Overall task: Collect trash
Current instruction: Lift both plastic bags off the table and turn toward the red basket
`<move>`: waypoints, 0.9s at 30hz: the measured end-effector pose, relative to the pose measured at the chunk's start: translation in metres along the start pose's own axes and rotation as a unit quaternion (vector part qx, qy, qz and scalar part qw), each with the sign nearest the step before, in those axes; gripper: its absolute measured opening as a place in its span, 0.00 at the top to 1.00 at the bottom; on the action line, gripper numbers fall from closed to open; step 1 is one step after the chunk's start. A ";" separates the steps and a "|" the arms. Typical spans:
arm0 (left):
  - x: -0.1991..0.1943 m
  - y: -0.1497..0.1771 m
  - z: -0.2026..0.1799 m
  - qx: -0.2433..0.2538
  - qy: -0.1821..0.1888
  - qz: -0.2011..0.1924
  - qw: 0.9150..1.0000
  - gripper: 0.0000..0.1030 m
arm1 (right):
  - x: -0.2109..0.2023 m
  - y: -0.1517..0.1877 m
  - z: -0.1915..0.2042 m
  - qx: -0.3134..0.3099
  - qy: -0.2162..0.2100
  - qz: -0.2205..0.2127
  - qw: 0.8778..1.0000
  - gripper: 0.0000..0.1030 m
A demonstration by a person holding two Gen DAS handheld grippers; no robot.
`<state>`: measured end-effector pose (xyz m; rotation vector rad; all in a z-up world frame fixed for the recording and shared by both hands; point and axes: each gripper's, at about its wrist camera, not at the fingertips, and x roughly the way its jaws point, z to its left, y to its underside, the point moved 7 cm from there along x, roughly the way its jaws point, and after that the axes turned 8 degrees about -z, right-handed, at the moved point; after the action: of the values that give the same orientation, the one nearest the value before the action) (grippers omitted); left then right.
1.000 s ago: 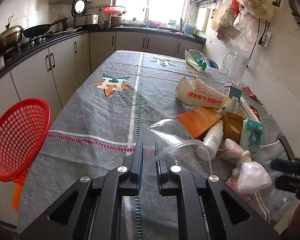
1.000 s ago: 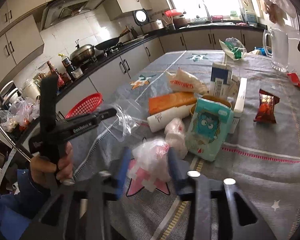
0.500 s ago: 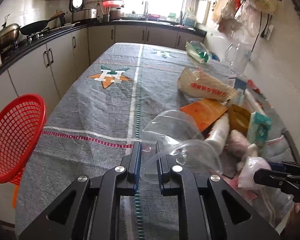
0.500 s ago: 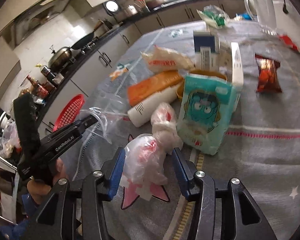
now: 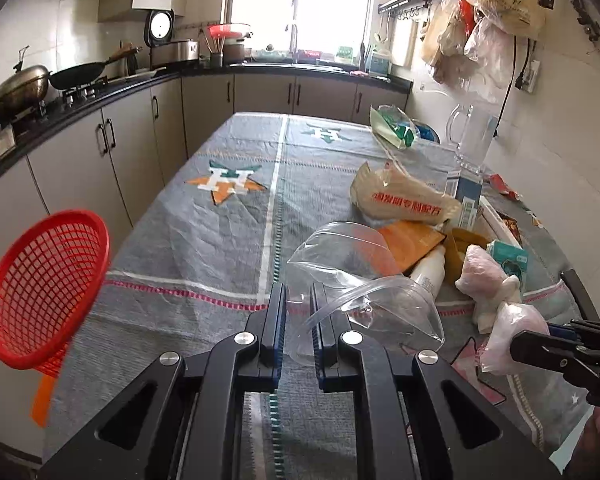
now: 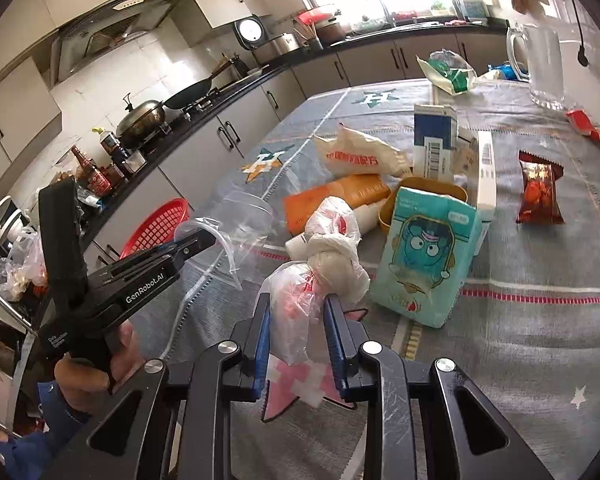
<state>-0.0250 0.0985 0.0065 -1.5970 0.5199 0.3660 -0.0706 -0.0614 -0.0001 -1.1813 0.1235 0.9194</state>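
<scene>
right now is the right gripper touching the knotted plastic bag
Touching. In the right wrist view the right gripper, jaws just closing, presses both pads against the knotted plastic bag.

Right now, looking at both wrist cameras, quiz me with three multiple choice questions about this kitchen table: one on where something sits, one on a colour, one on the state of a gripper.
1. Where is the mesh basket?
A. Off the table's near left edge
B. On the counter
C. Hanging on the wall

2. What colour is that basket?
A. Blue
B. Red
C. White

3. What is between the right gripper jaws?
A. A glass mug
B. Nothing
C. A knotted plastic bag

Answers: 1 A, the left wrist view shows it beside the tablecloth's left edge. 2 B, its mesh is plainly red. 3 C, the jaws have just been closing and now pinch the white-and-red bag.
</scene>
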 end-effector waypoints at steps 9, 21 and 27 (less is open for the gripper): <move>-0.011 -0.004 0.007 -0.002 -0.006 -0.011 1.000 0.89 | 0.003 -0.002 0.007 -0.005 -0.002 0.000 1.000 0.73; -0.029 -0.011 0.023 -0.017 -0.017 -0.030 0.999 0.89 | 0.008 -0.010 0.025 -0.022 -0.011 0.000 1.000 0.73; -0.044 -0.021 0.048 -0.034 -0.033 -0.049 0.998 0.89 | 0.018 -0.017 0.042 -0.034 -0.026 0.006 0.999 0.73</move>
<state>-0.0472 0.1516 0.0431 -1.6634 0.3802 0.3654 -0.0631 -0.0180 0.0205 -1.2195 0.0574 0.9699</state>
